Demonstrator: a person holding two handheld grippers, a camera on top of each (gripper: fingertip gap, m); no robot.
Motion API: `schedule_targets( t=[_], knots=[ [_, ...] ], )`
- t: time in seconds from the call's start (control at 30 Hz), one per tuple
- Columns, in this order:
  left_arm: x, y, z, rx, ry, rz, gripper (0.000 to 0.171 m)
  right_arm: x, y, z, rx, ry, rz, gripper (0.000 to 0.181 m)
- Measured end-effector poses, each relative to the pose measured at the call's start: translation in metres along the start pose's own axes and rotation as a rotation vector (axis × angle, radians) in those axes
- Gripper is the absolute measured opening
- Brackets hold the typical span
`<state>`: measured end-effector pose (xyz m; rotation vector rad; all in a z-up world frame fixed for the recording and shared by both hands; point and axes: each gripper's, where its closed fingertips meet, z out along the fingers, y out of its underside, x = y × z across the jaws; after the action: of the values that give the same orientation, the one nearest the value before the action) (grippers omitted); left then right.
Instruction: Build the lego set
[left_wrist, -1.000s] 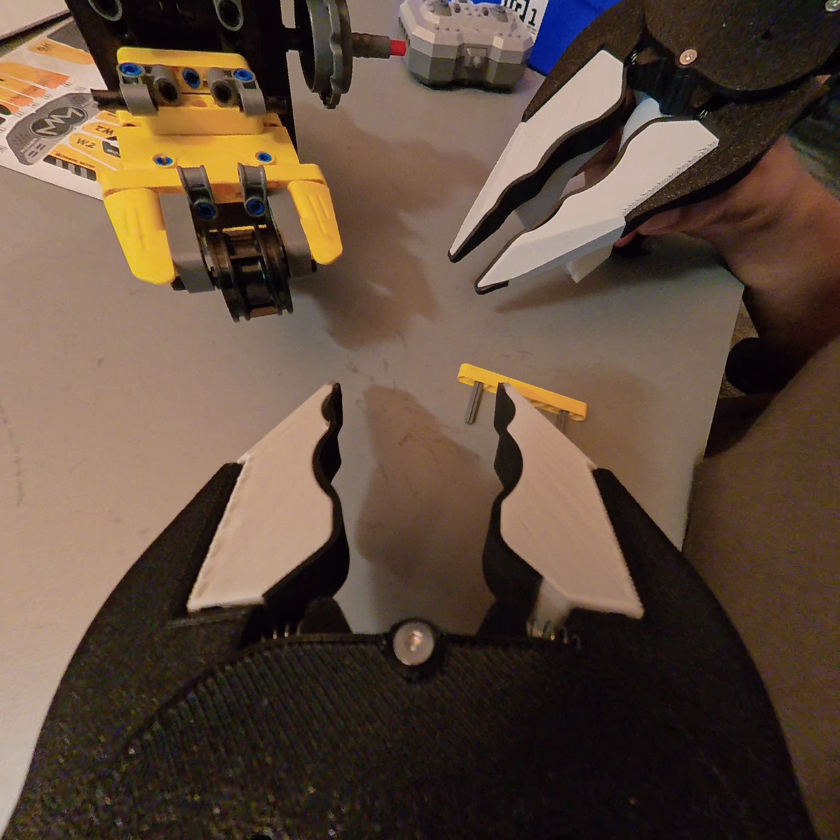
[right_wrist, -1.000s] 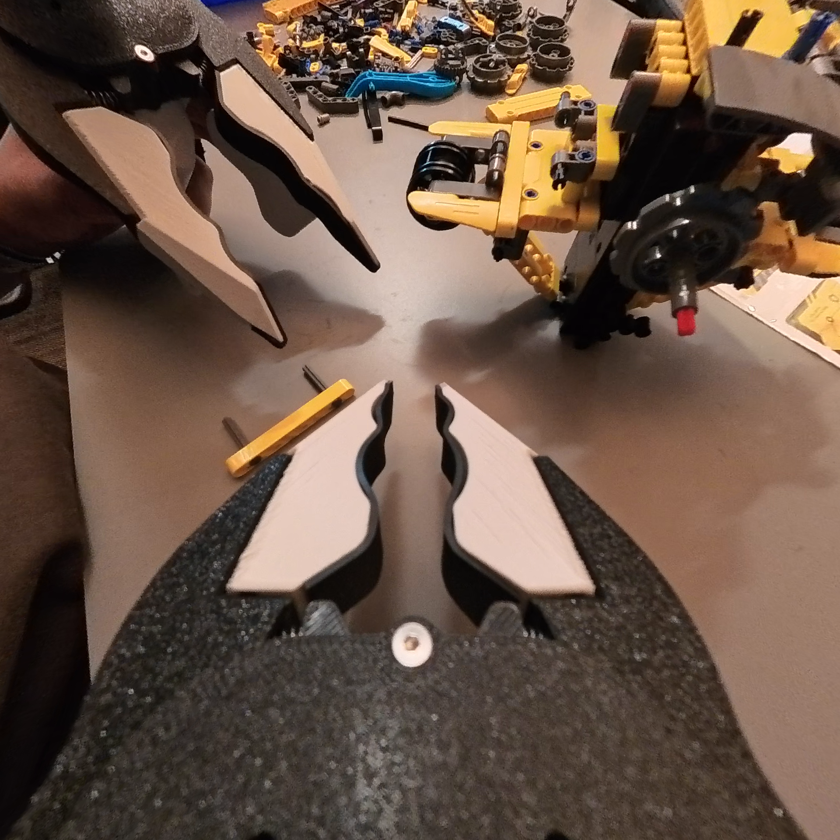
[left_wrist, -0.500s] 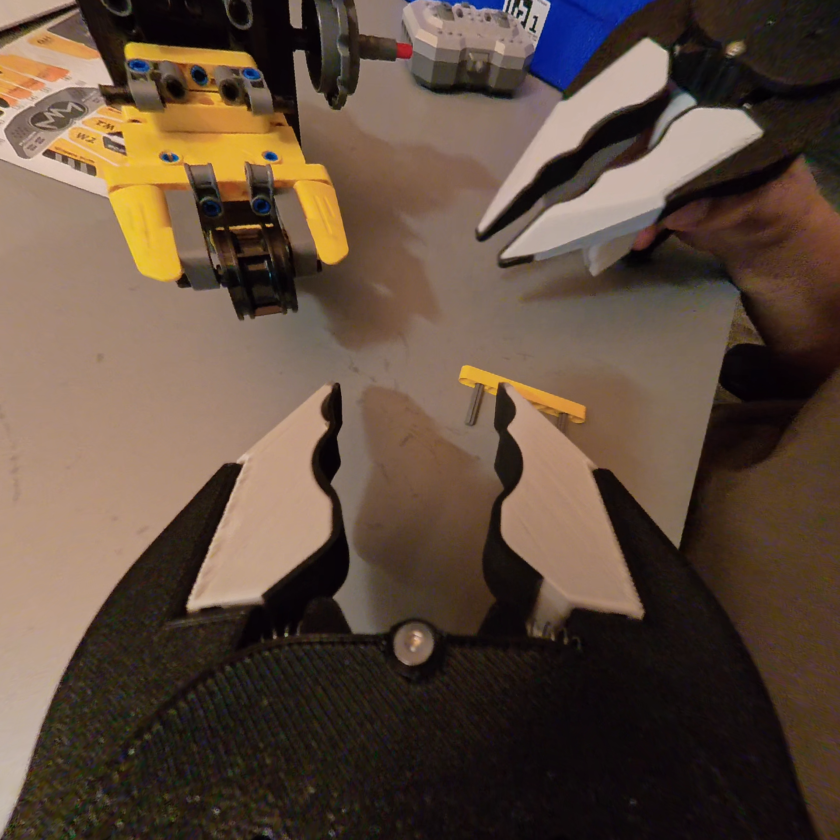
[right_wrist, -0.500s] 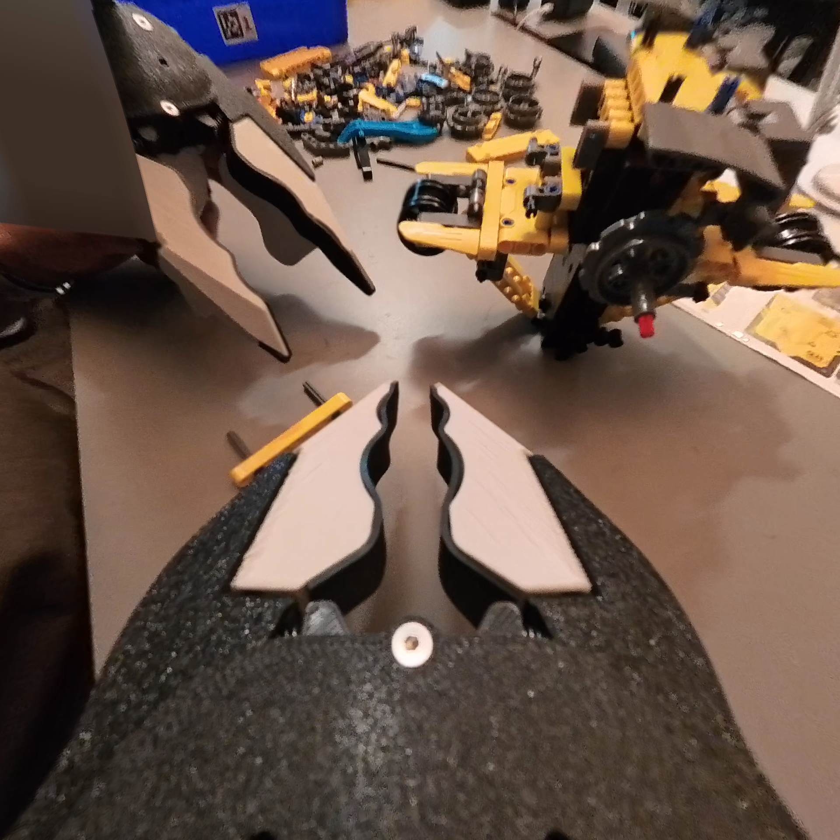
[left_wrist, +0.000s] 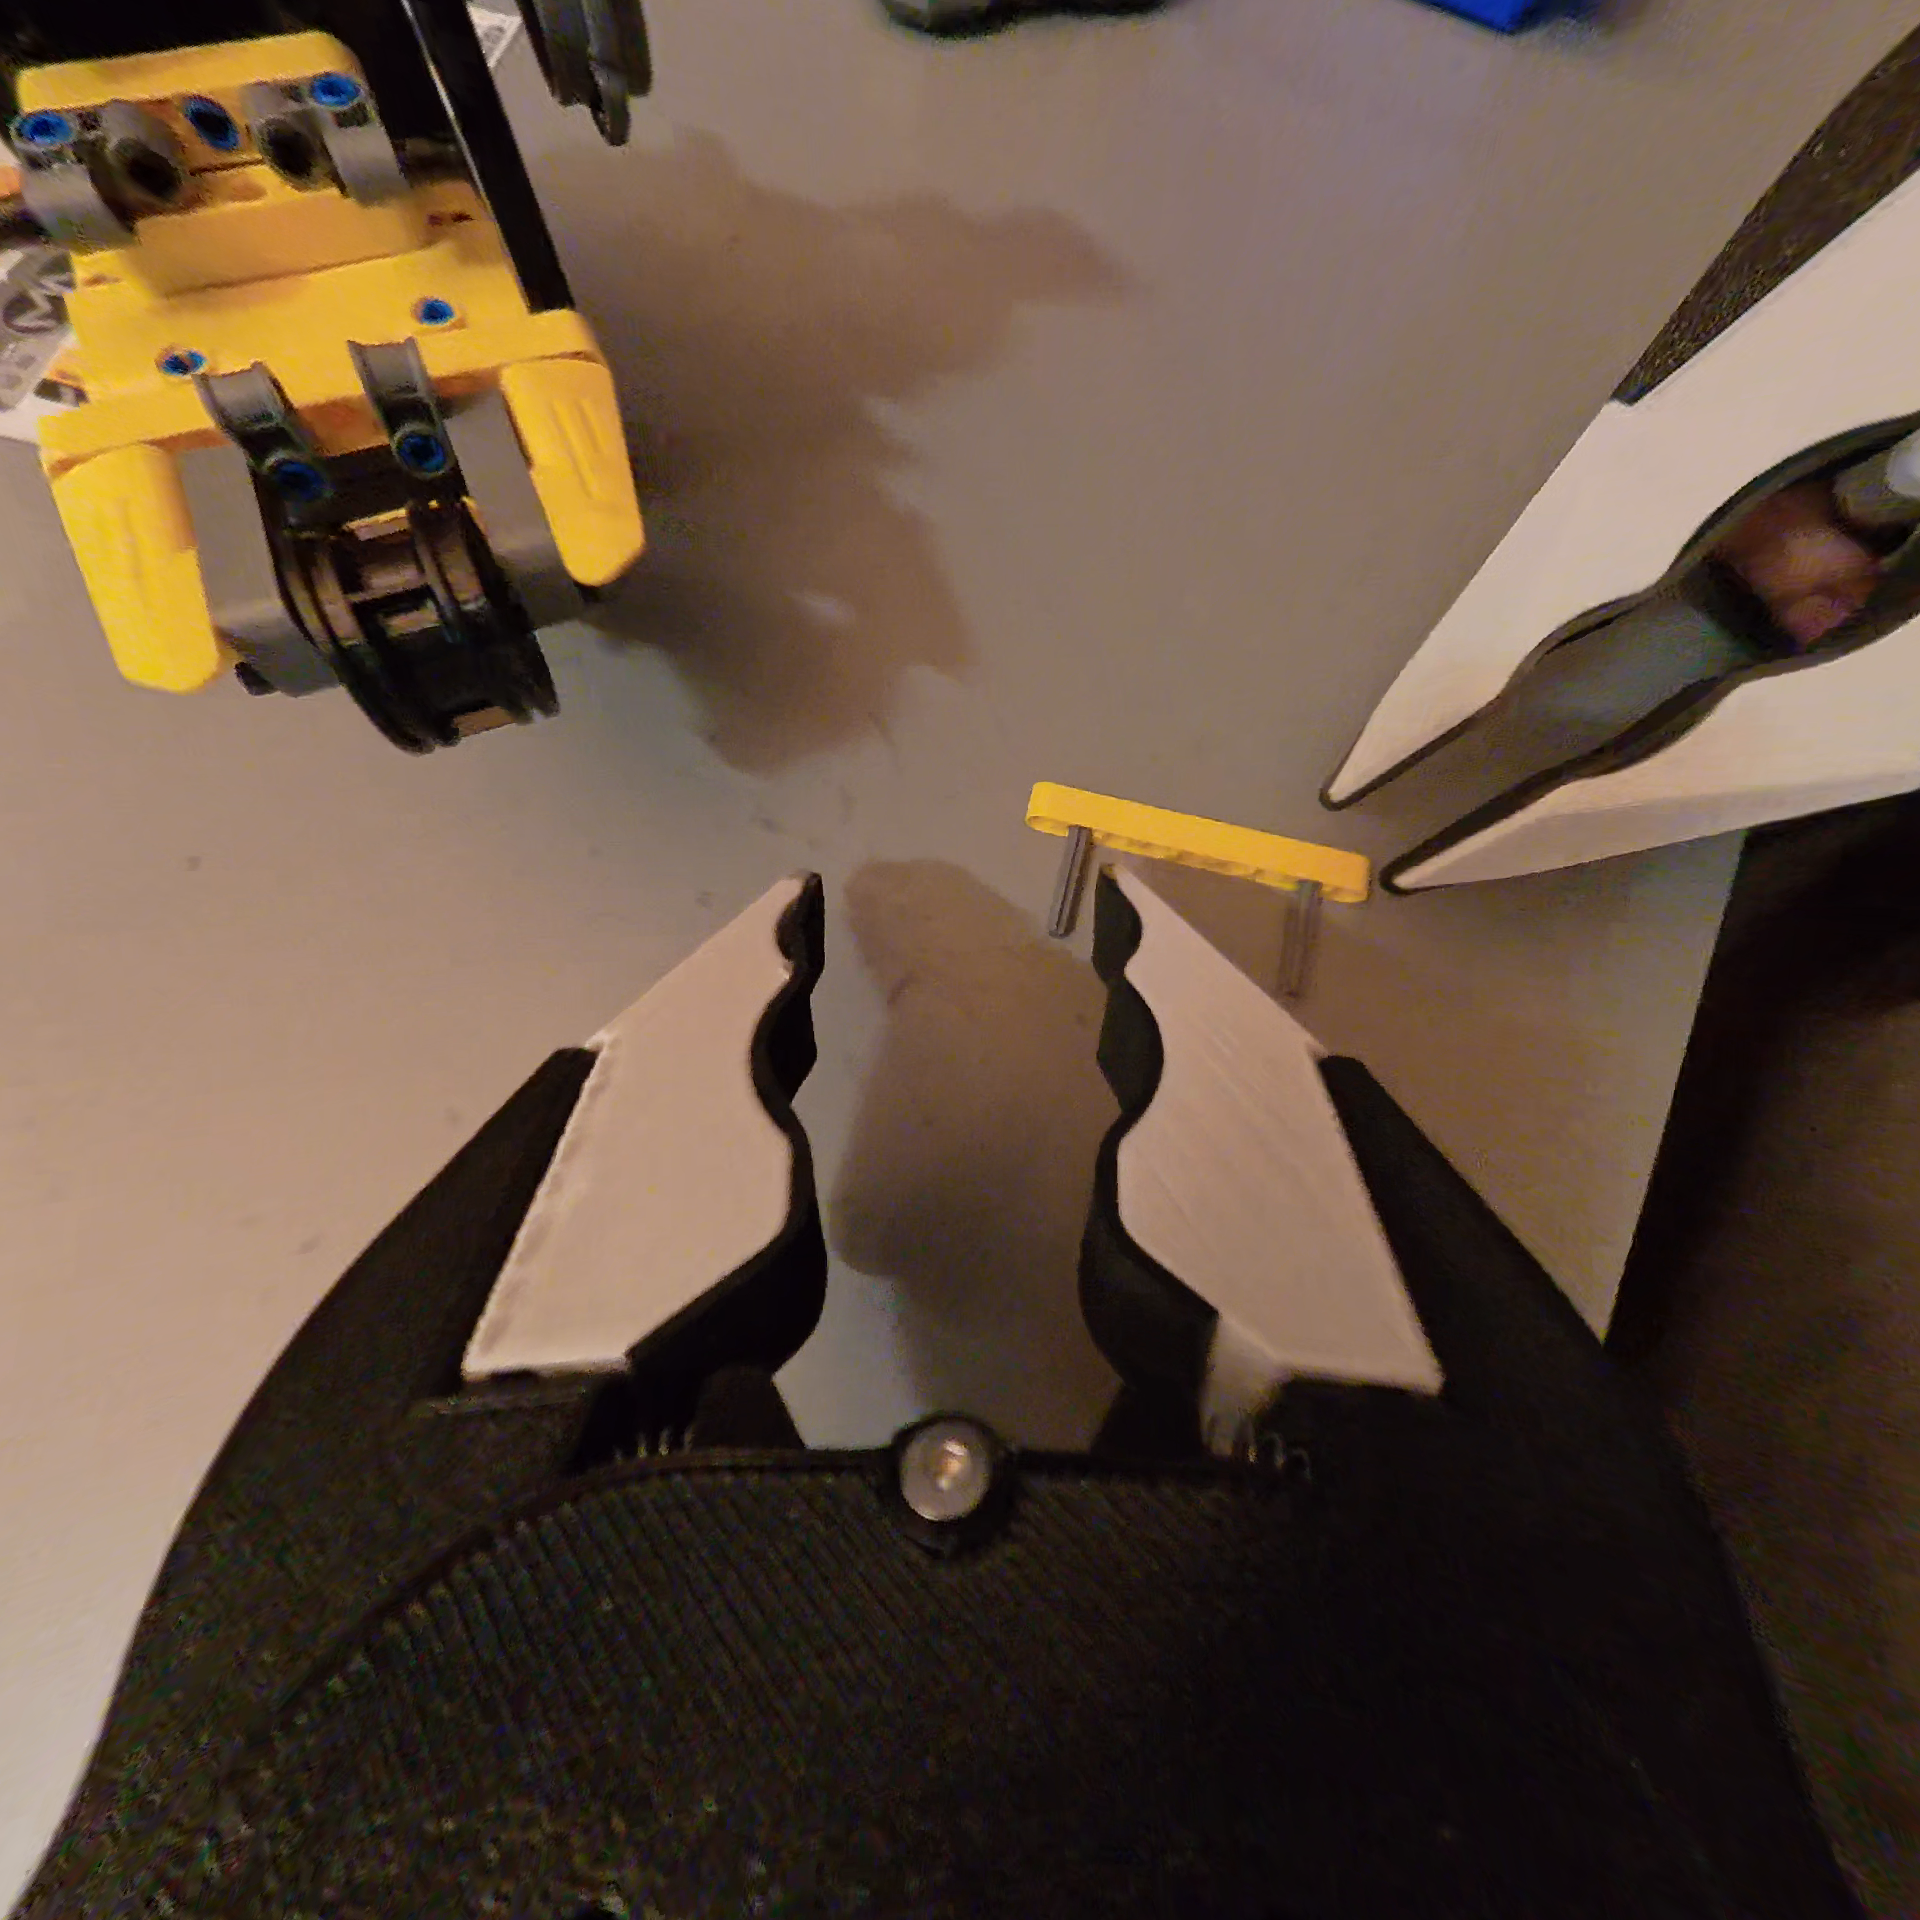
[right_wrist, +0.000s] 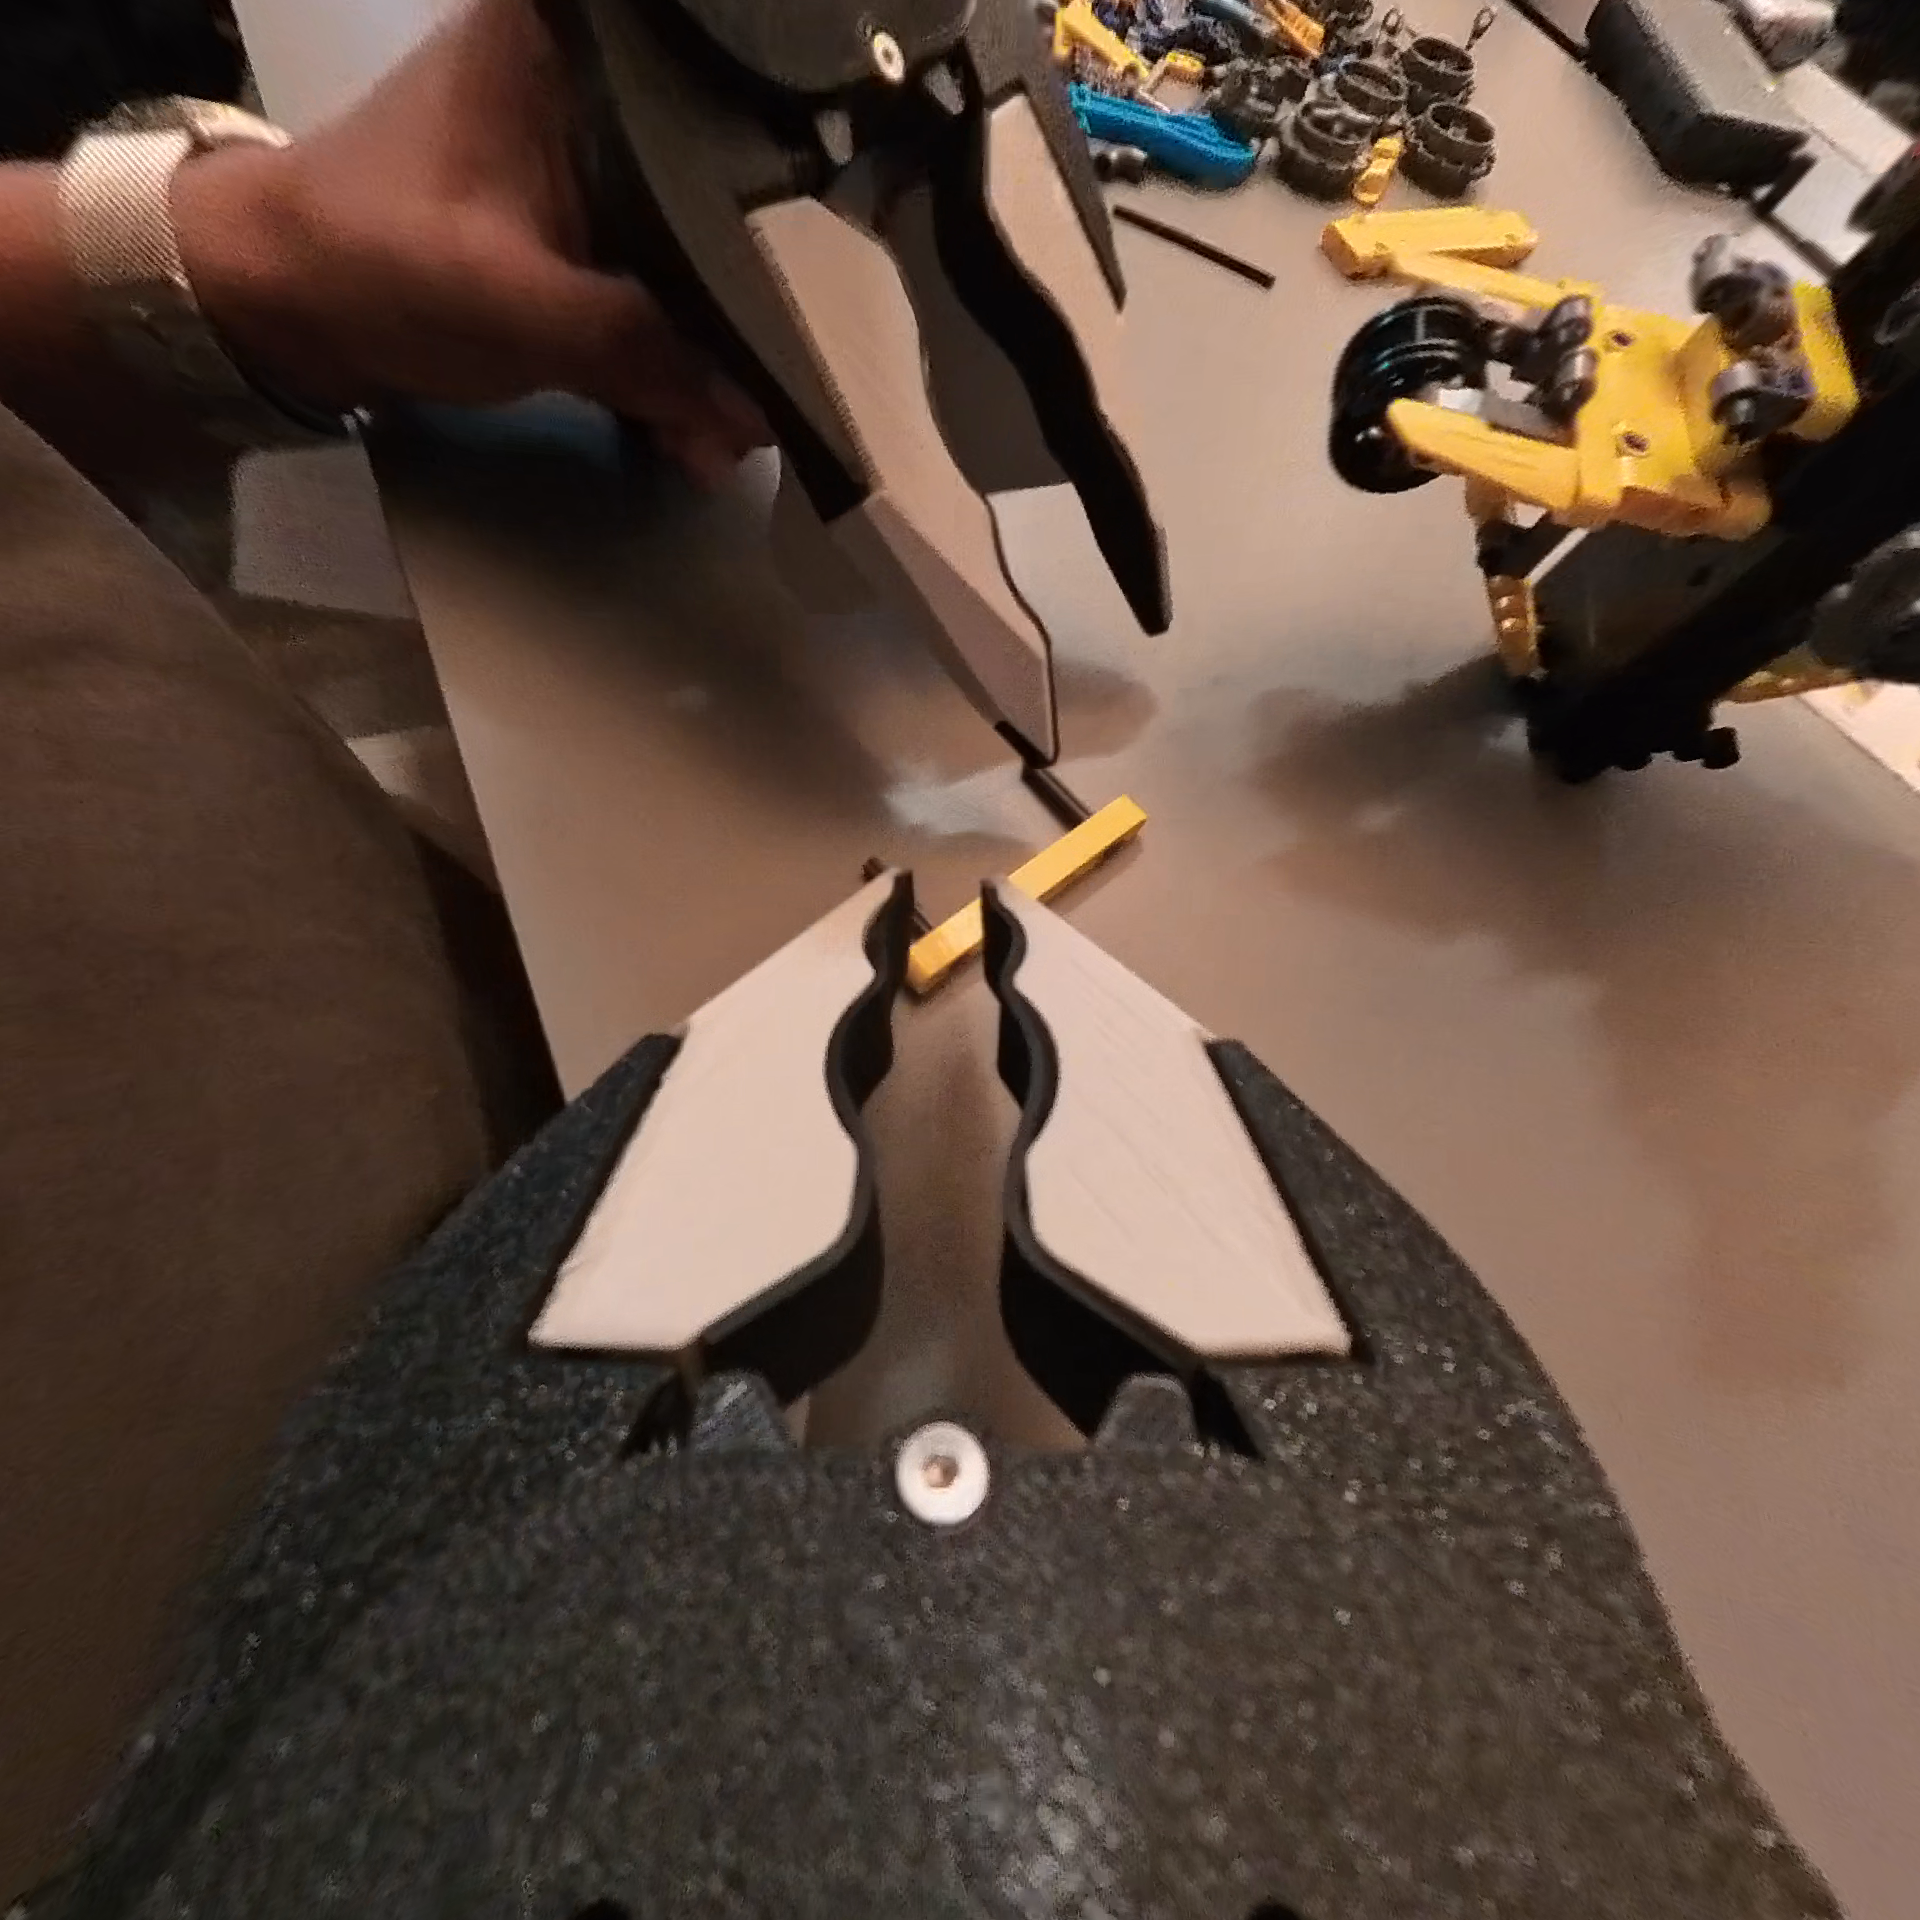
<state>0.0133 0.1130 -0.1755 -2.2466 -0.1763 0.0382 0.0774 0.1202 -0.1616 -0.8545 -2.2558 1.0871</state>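
A yellow beam (left_wrist: 1195, 842) with two grey pins lies flat on the grey table (left_wrist: 1039, 416). My left gripper (left_wrist: 956, 894) is open and empty; its right fingertip sits just in front of the beam's left pin. My right gripper (right_wrist: 943, 894) is empty, jaws a narrow gap apart, low over the table at one end of the beam (right_wrist: 1081, 852). In the left wrist view its tips (left_wrist: 1366, 842) are right beside the beam's right end. The left gripper (right_wrist: 1091, 686) shows in the right wrist view, held by a hand (right_wrist: 416, 260), above the beam's far end.
A yellow and black brick-built model (left_wrist: 312, 416) stands at the far left, also in the right wrist view (right_wrist: 1610, 447). A pile of loose parts (right_wrist: 1351, 114) lies at the back. The table edge (left_wrist: 1673, 1091) runs close to the beam on the right.
My right gripper has come down and in, from high above the table to the beam's end. My left gripper has moved closer to the beam and its jaws have narrowed a little.
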Motion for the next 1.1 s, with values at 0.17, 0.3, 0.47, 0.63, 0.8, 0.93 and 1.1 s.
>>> schedule_targets(
  t=[0.17,0.3,0.47,0.63,0.8,0.93,1.1],
  knots=[
    [0.0,0.0,0.0,-0.002,-0.023,0.022,0.05,0.001,0.0,0.003,-0.004,-0.009,-0.001,0.012],
    [-0.001,-0.002,-0.002,0.019,-0.006,-0.005,0.05,-0.005,-0.009,-0.005,0.076,-0.094,0.034,0.0],
    [0.001,-0.004,-0.004,0.038,0.051,-0.045,0.05,-0.003,-0.011,-0.007,0.093,-0.146,0.1,0.001],
    [0.001,-0.003,-0.003,0.026,0.075,-0.072,0.051,-0.004,-0.013,-0.008,0.108,-0.142,0.087,0.004],
    [0.004,0.0,-0.002,0.011,0.052,-0.033,0.049,-0.002,-0.016,-0.011,0.136,-0.144,0.094,0.011],
    [0.005,-0.001,-0.004,0.021,0.062,-0.05,0.048,-0.005,-0.013,-0.007,0.107,-0.131,0.058,0.013],
    [0.005,-0.001,-0.005,0.025,0.088,-0.089,0.049,-0.012,-0.019,-0.002,0.115,-0.138,-0.005,0.014]
  ],
)
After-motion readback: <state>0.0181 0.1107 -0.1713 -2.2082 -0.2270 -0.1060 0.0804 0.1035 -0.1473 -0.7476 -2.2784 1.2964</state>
